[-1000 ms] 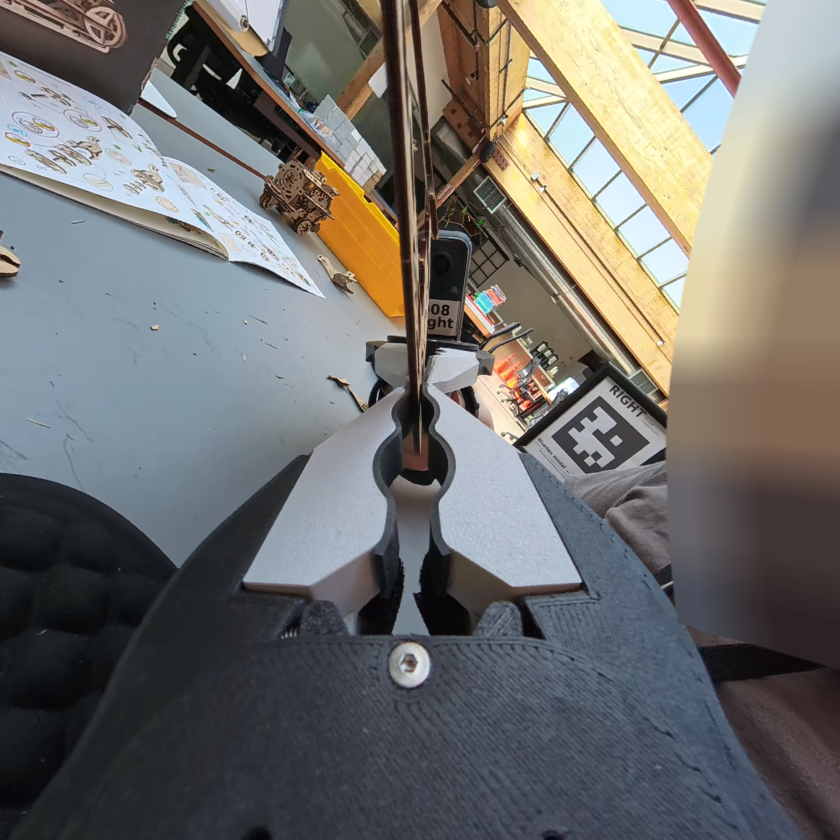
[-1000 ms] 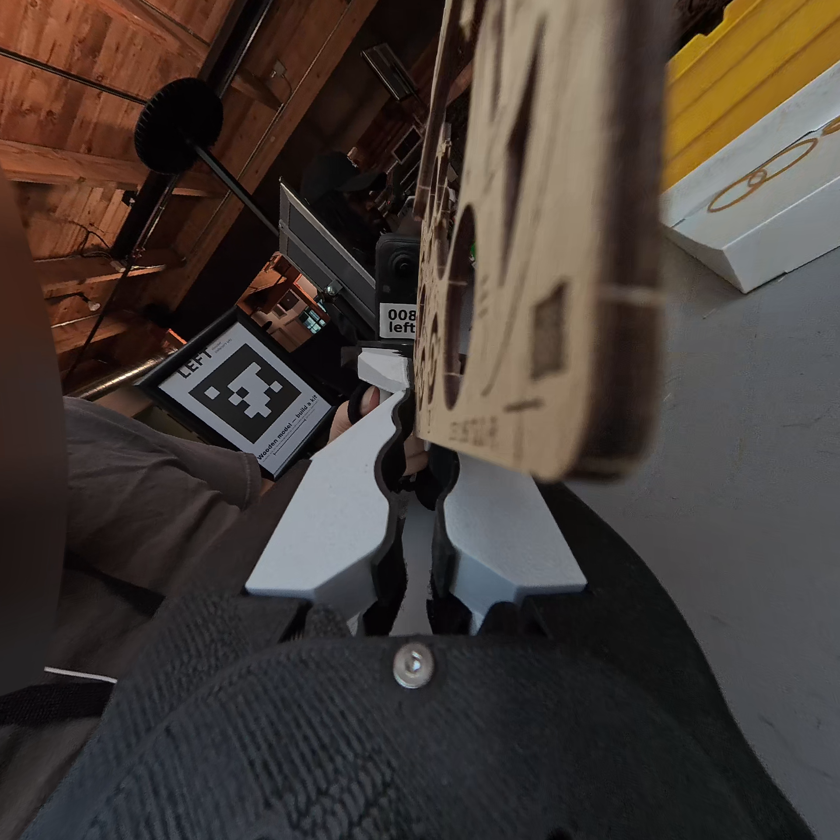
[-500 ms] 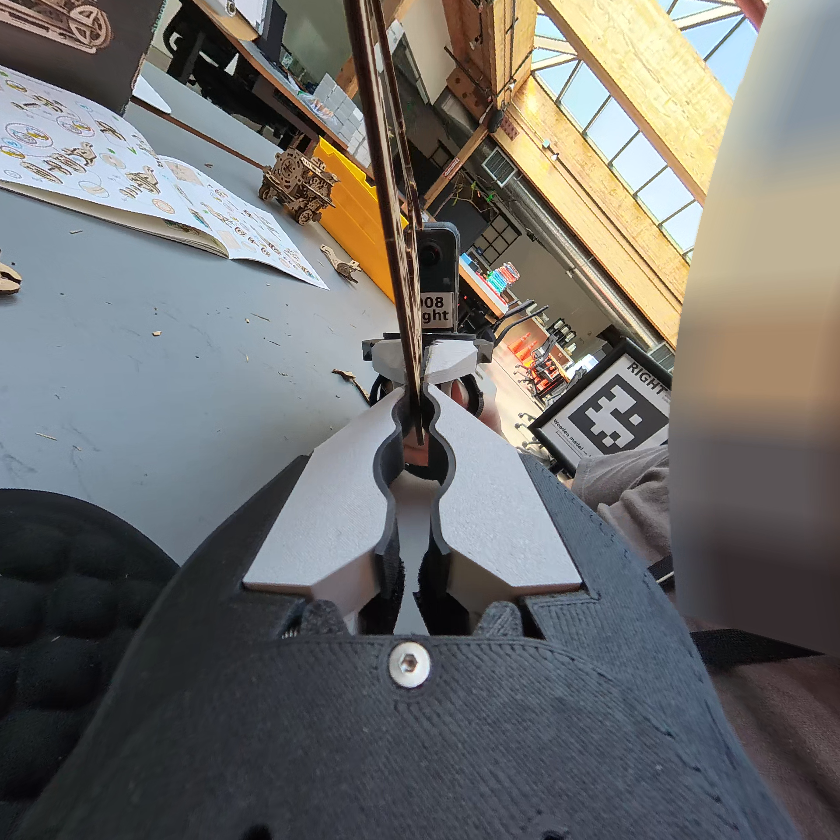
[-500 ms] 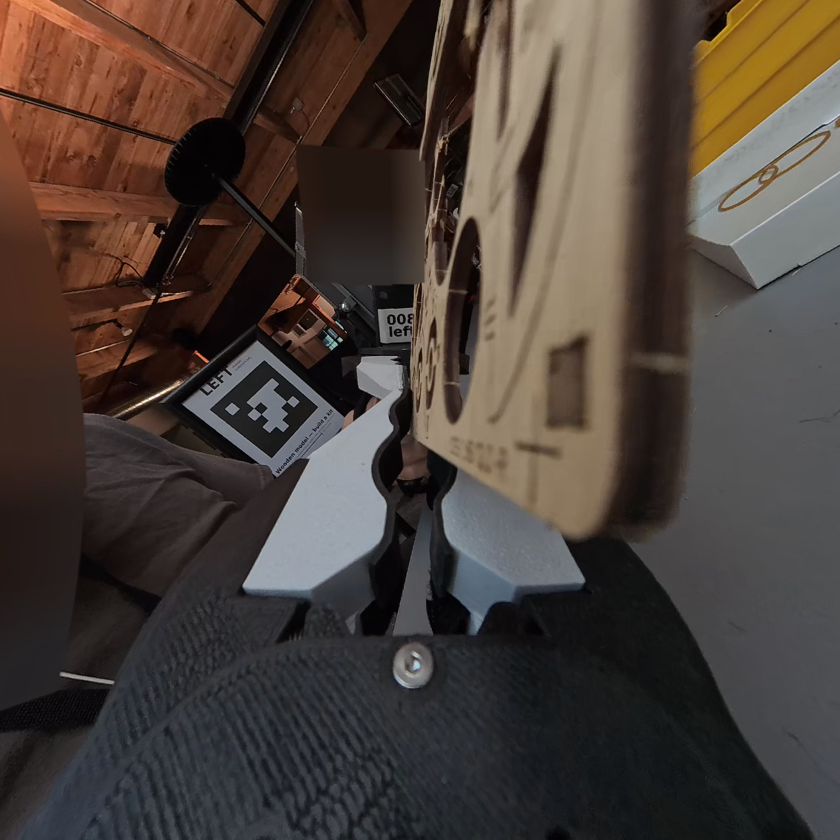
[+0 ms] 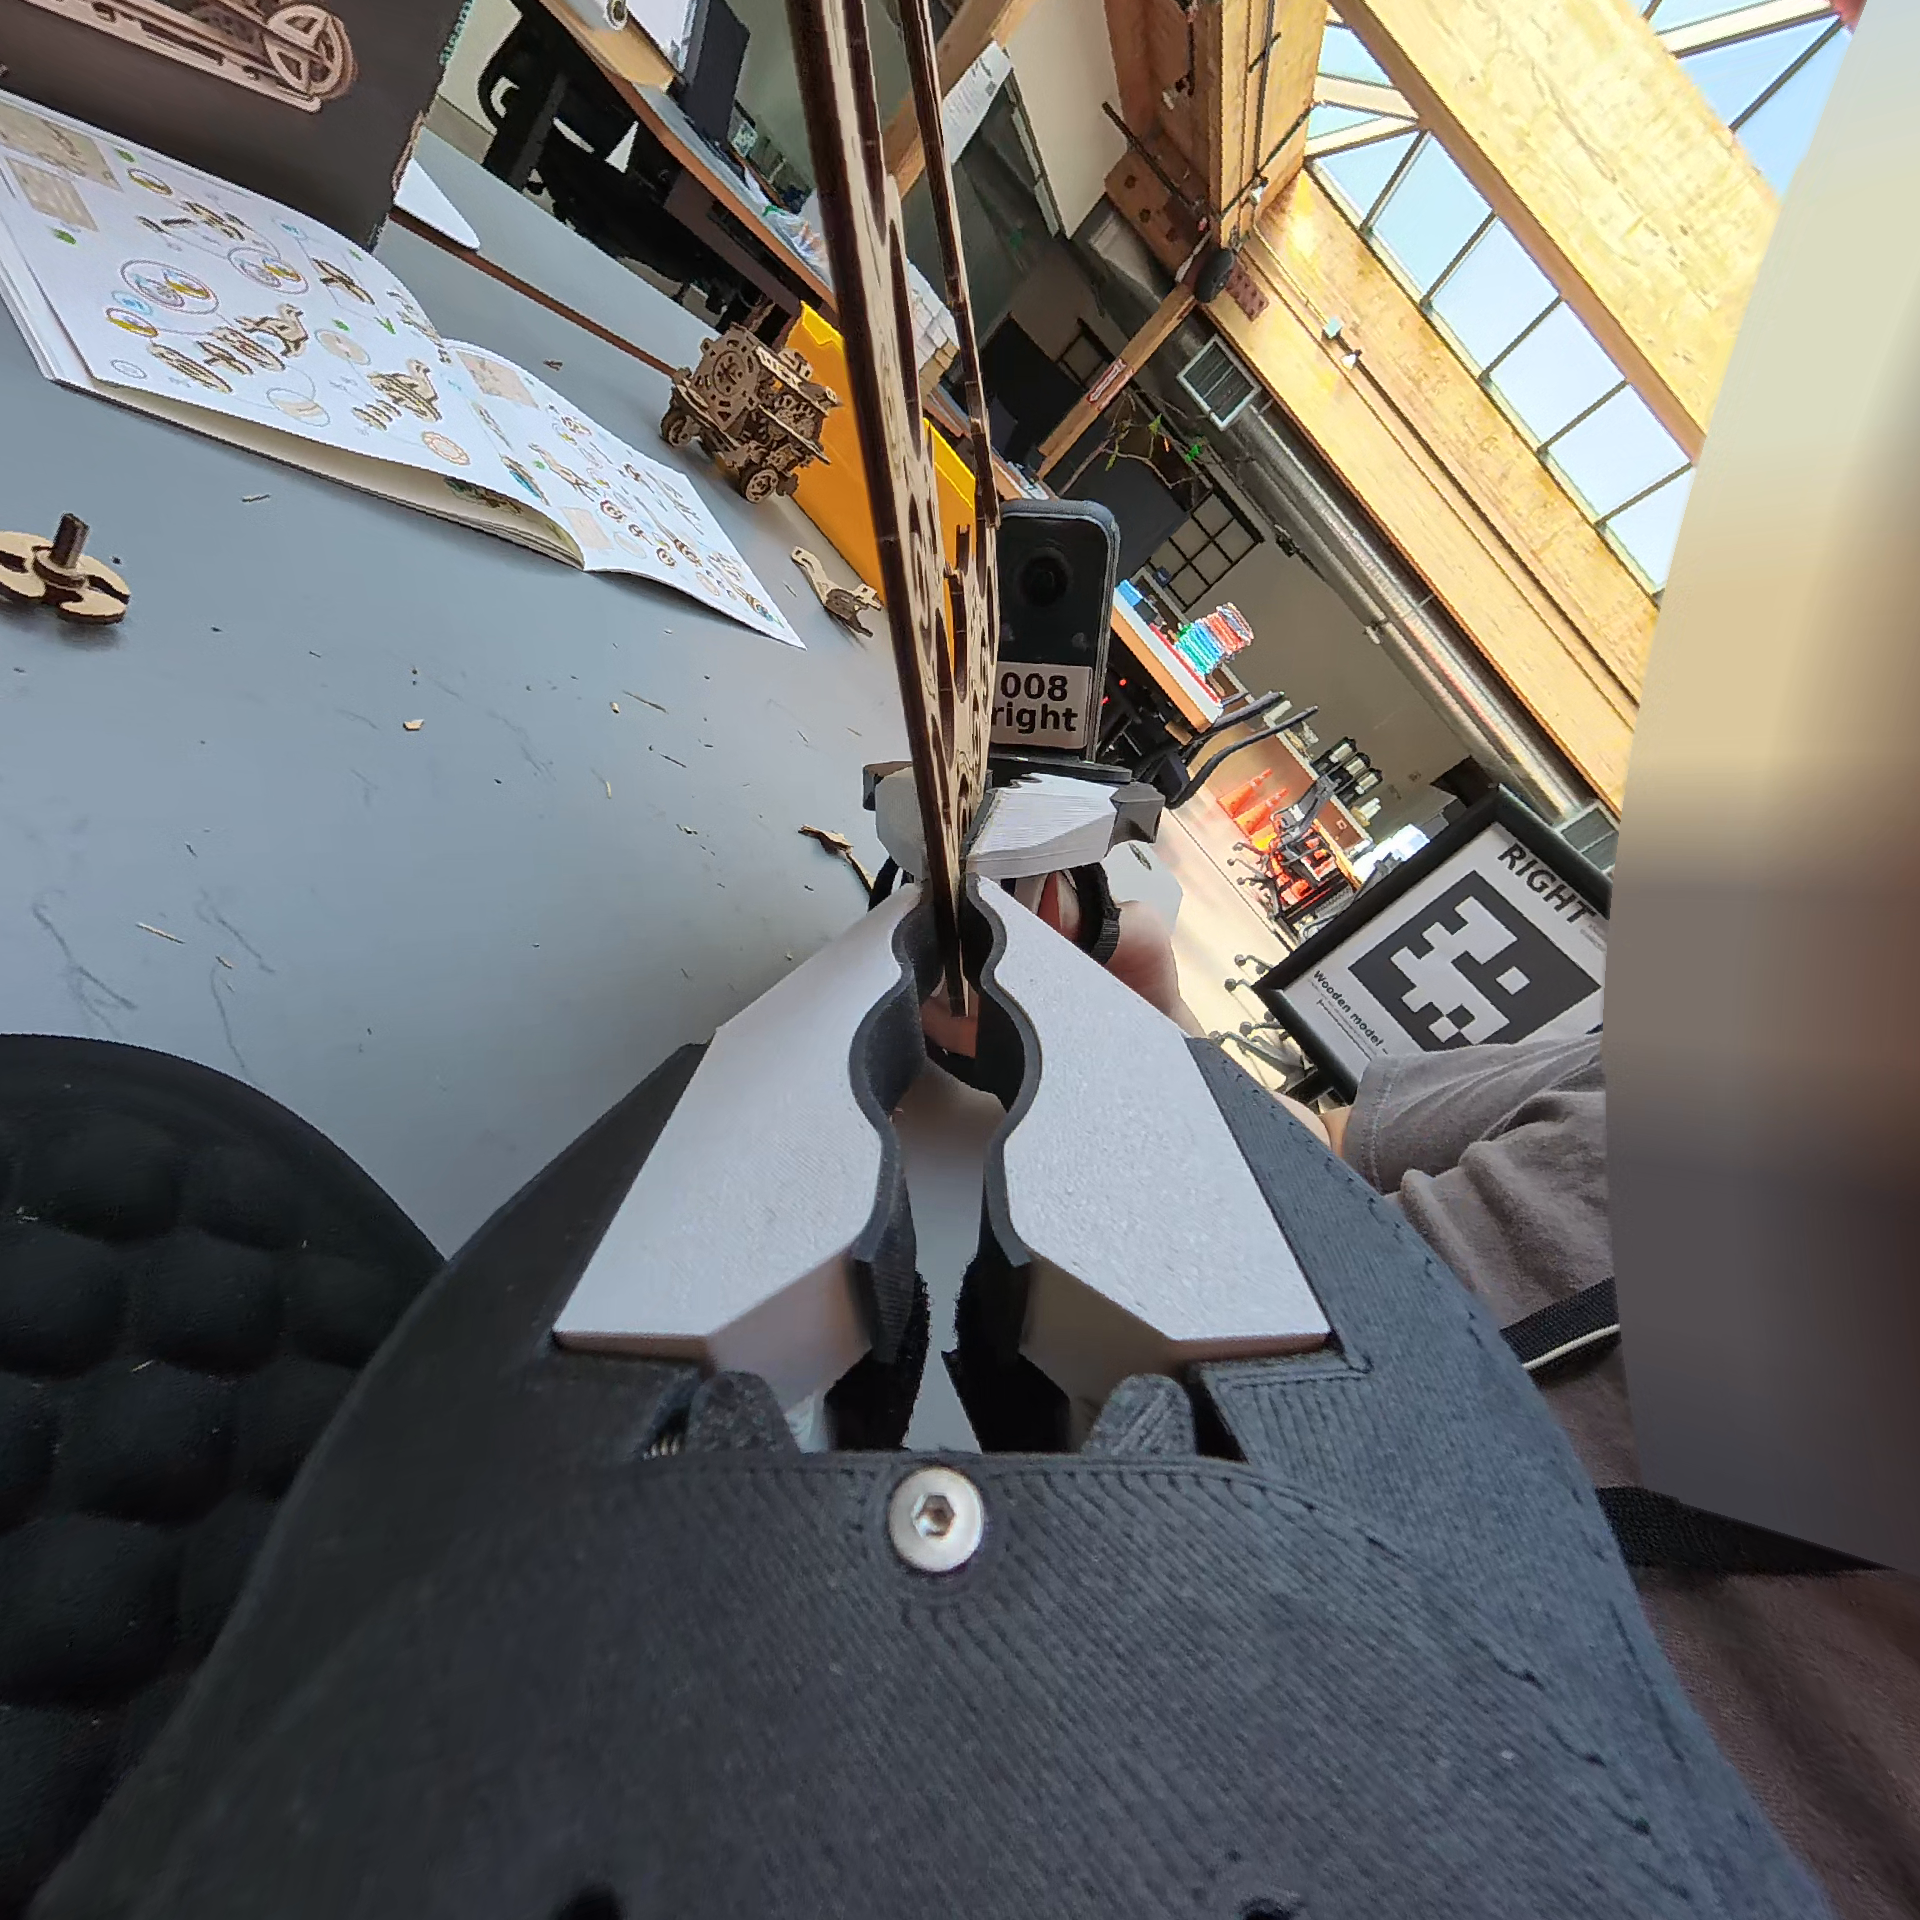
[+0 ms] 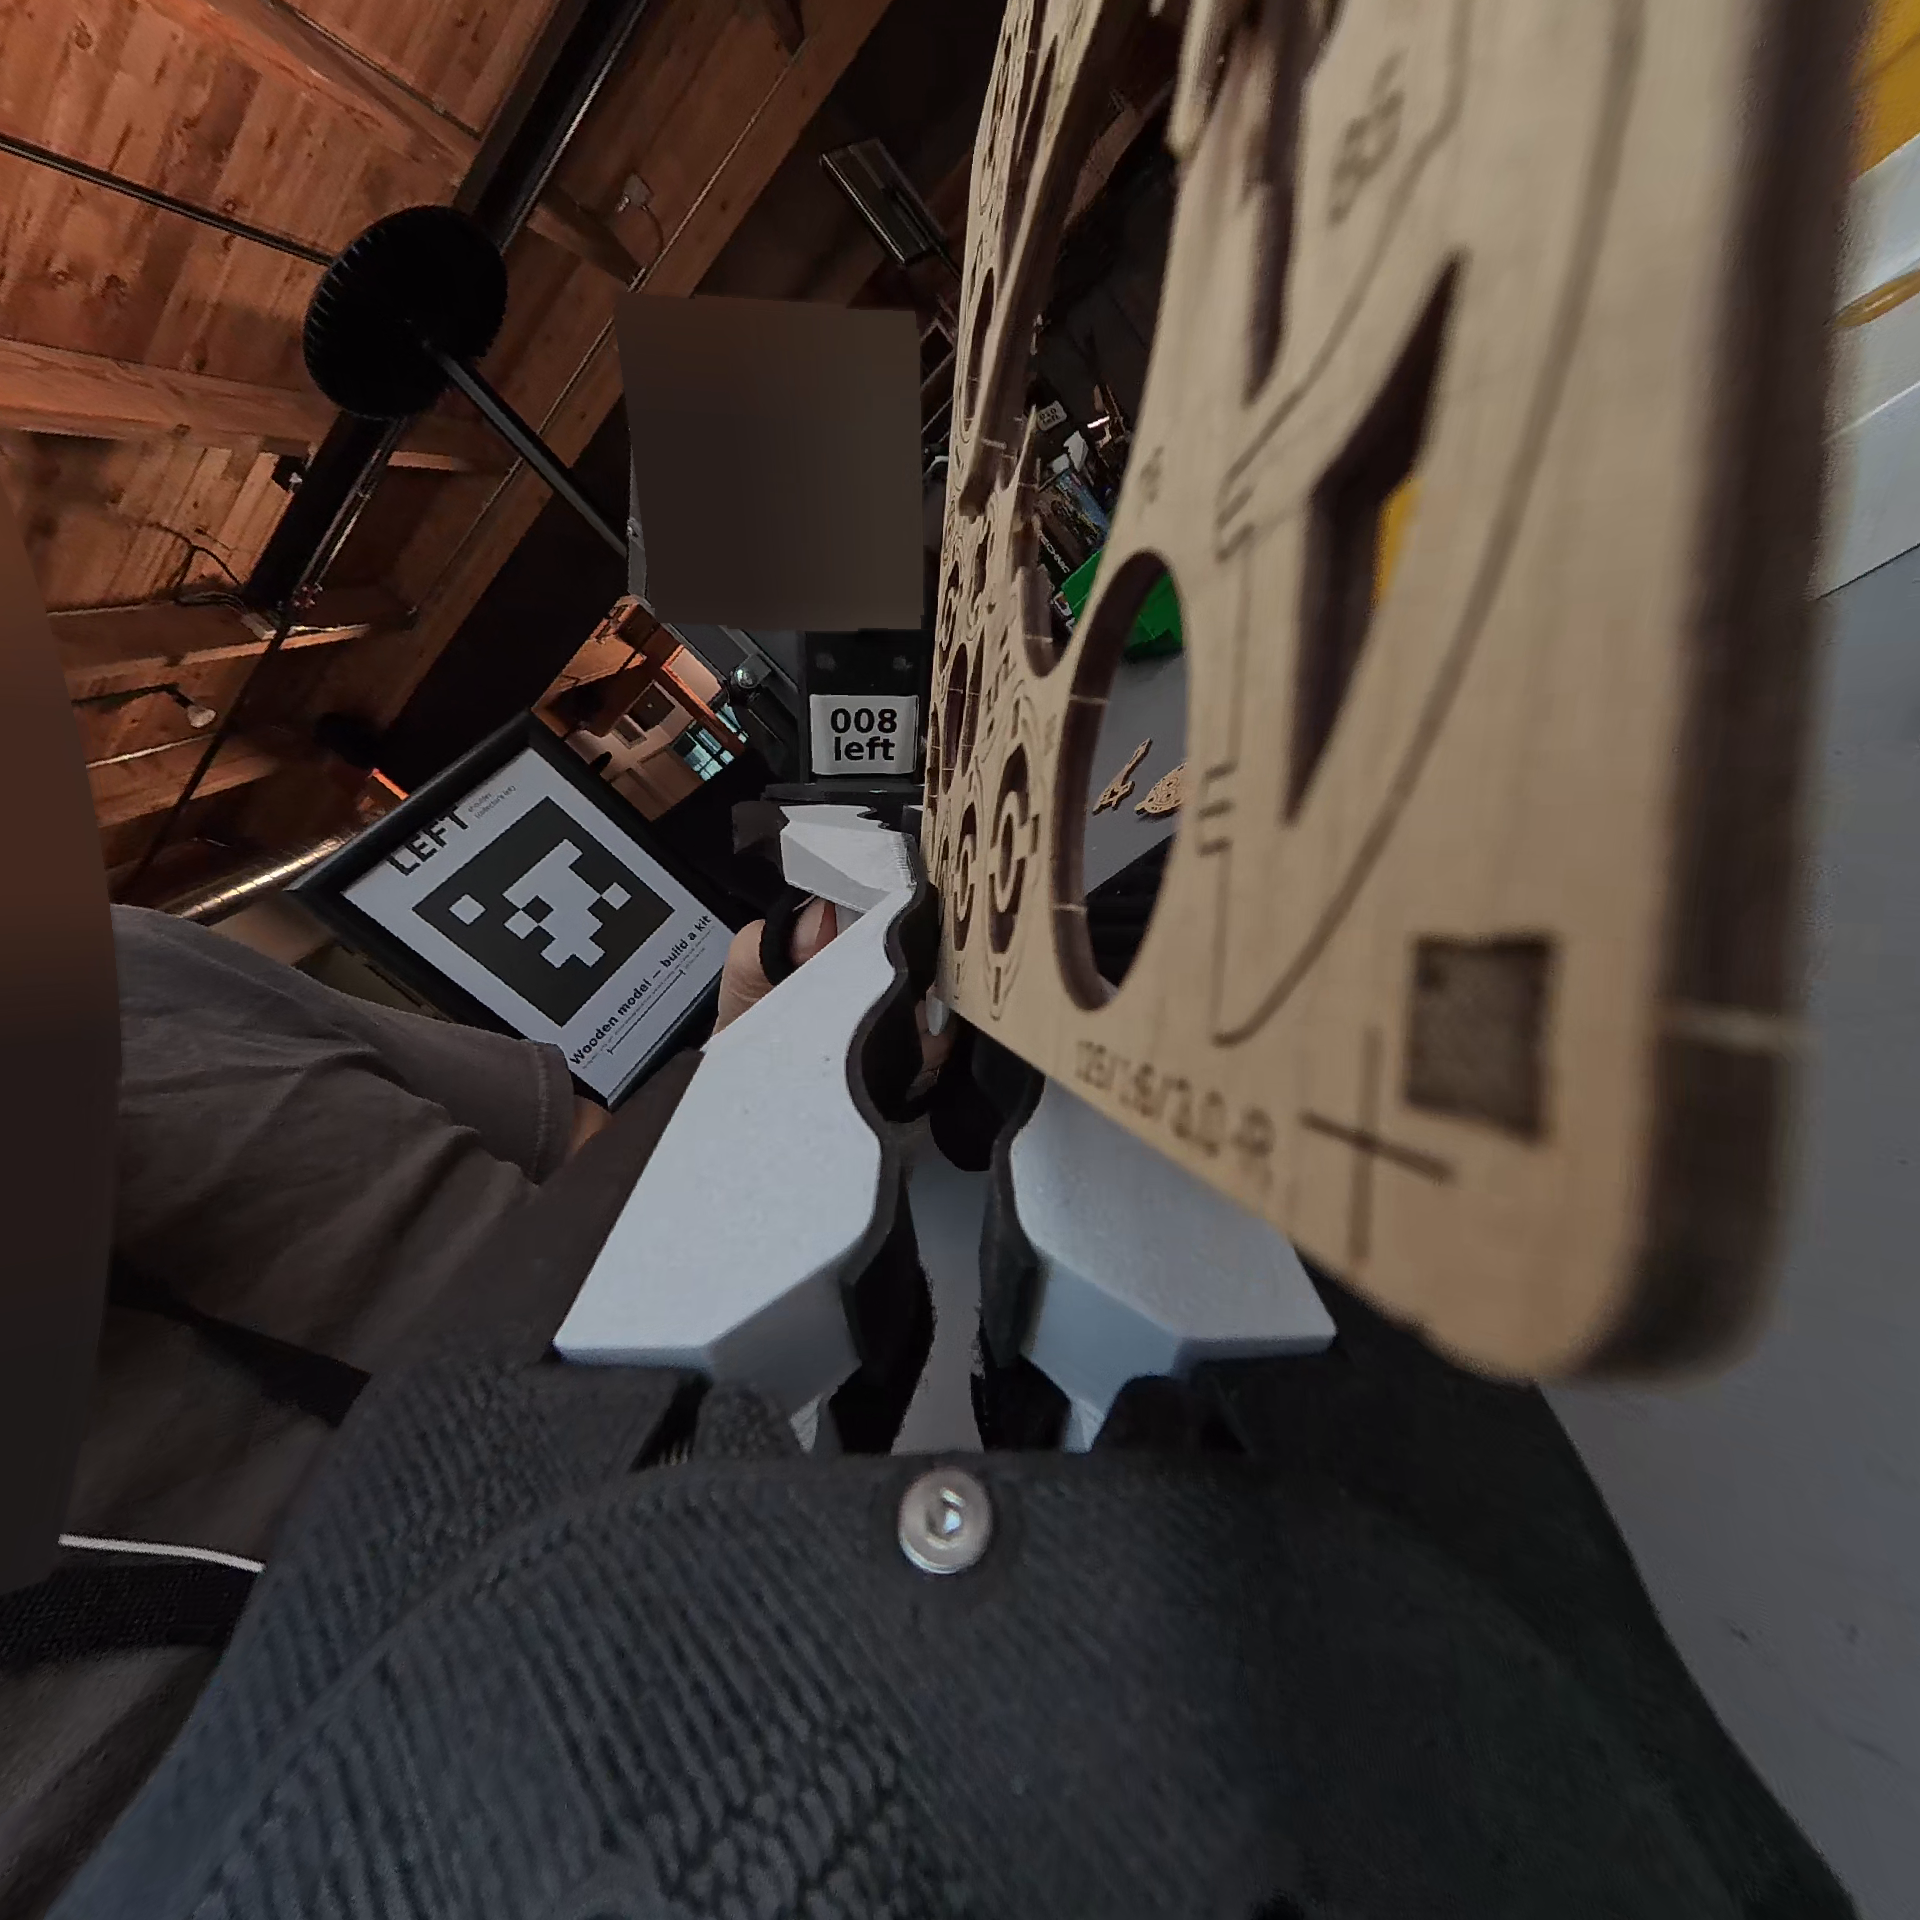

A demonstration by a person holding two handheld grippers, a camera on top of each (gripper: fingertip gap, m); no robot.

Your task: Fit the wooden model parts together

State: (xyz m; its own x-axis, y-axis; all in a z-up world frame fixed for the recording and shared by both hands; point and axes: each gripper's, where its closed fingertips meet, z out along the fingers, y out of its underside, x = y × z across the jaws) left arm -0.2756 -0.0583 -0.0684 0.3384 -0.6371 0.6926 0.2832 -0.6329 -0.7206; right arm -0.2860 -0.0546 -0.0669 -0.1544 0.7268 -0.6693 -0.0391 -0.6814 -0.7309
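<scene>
Both grippers hold one flat laser-cut wooden parts sheet upright above the grey table. In the left wrist view the sheet (image 5: 883, 416) shows edge-on as a thin dark strip, with a second thin edge (image 5: 945, 239) close beside it. My left gripper (image 5: 951, 940) is shut on its lower edge. The right gripper (image 5: 997, 821) faces me and clamps the same sheet just beyond. In the right wrist view the sheet (image 6: 1403, 727) fills the right side, with round and pointed cut-outs. My right gripper (image 6: 935, 945) is shut on it; the sheet hides the right finger's tip. The left gripper (image 6: 847, 862) shows beyond.
On the grey table (image 5: 416, 831) lie an open instruction booklet (image 5: 312, 343), a small built wooden model (image 5: 753, 410), a wooden gear piece (image 5: 62, 577) and a loose wooden part (image 5: 836, 597). A yellow bin (image 5: 883, 499) stands behind. A black pad (image 5: 156, 1351) lies near left. The tips of both grippers are at nearly the same place. From either gripper's tips it is about 20 cm to the wooden gear piece (image 5: 62, 577).
Both grippers stay shut on the sheet. It has tilted so its top leans more to the left in the left wrist view. In the right wrist view its face looms larger.
</scene>
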